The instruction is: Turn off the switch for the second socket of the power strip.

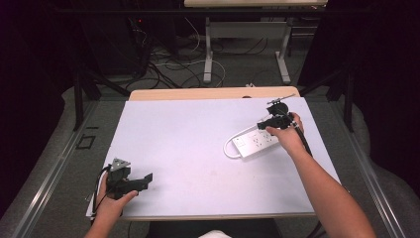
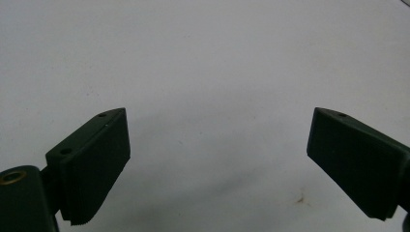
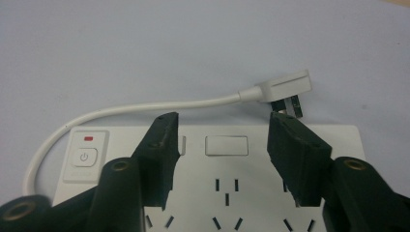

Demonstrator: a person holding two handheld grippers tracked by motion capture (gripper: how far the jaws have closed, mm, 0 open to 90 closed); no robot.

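Note:
A white power strip (image 1: 255,142) lies on the right half of the white table mat (image 1: 198,139). In the right gripper view the power strip (image 3: 227,159) shows its power button (image 3: 84,157) at the left, several sockets, and a white cord (image 3: 145,106) that loops round to its own plug (image 3: 285,87) lying beyond the far edge. My right gripper (image 1: 270,124) hovers over the strip, open, its jaws (image 3: 222,140) straddling the middle of it with nothing gripped. My left gripper (image 1: 141,181) rests near the front left corner, open (image 2: 217,145) over bare mat.
The wooden table edge (image 1: 213,93) shows beyond the mat. Floor cables (image 1: 168,64) and the legs of another table (image 1: 208,54) lie beyond. Black frame posts (image 1: 78,94) stand at both sides.

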